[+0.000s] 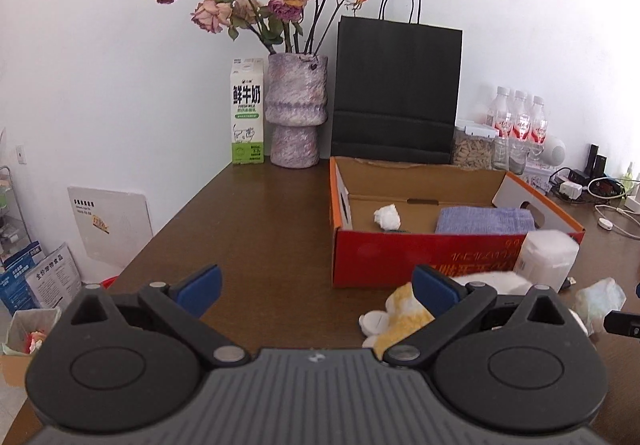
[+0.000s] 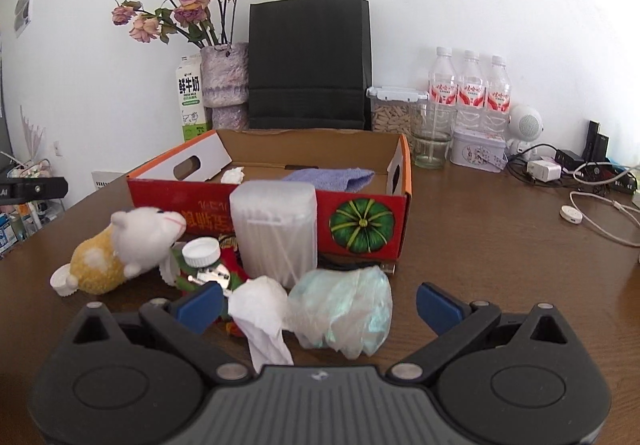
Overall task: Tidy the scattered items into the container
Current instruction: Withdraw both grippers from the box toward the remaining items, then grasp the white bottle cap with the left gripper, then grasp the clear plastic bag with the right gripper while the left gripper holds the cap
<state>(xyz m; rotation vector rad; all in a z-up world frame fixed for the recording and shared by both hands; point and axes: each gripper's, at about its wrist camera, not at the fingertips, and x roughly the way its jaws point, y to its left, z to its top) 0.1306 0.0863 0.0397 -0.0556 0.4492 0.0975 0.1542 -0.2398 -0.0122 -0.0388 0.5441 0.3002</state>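
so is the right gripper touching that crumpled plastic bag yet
Apart. The right wrist view shows the right gripper open, with bare table between its right finger and the plastic bag.

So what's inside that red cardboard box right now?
Inside the red box lie a crumpled white tissue and a folded purple cloth. Its front wall and the cotton swab tub hide the near floor.

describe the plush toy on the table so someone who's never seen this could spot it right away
Start at the red cardboard box with a green pumpkin printed on its front on the brown wooden table. Just before its left front corner, a small yellow-and-white plush animal lies beside the translucent plastic tub of cotton swabs. It is the only fuzzy item there.
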